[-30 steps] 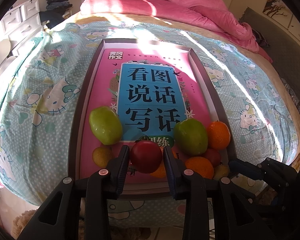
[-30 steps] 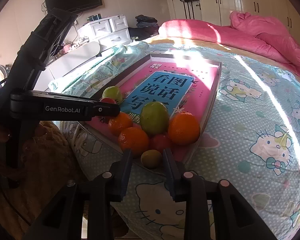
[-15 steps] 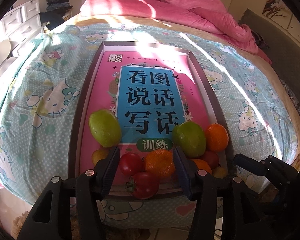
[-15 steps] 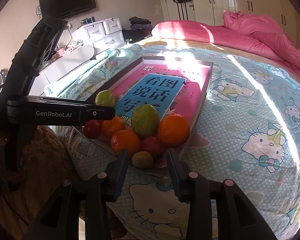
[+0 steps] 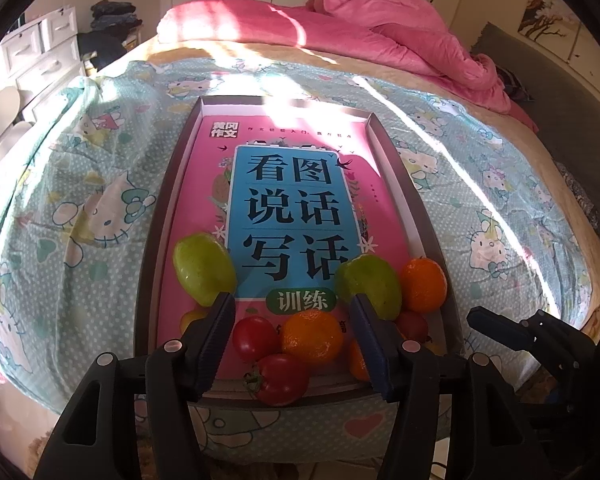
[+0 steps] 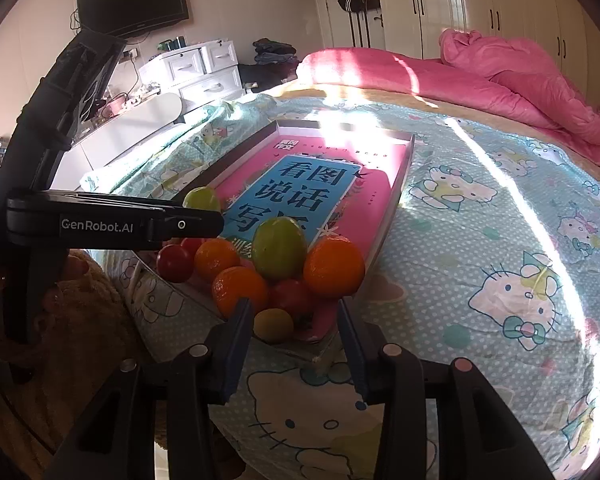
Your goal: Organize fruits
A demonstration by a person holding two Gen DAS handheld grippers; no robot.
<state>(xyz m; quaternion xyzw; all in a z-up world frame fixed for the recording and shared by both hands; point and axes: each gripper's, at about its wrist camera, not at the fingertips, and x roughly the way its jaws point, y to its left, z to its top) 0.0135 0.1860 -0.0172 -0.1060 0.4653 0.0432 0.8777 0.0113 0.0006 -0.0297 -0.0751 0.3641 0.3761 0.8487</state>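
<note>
The left gripper [image 5: 292,338] is wide open and empty, and the right gripper [image 6: 294,334] is open too, both at the near end of the tray [image 5: 152,248] on the bed. A tomato [image 5: 280,378] lies at the tray's 6 o'clock edge, touching an orange [image 5: 312,336]. I think it is light, smooth and easily bruised, so the fingers should close gently on its widest sides.
</note>
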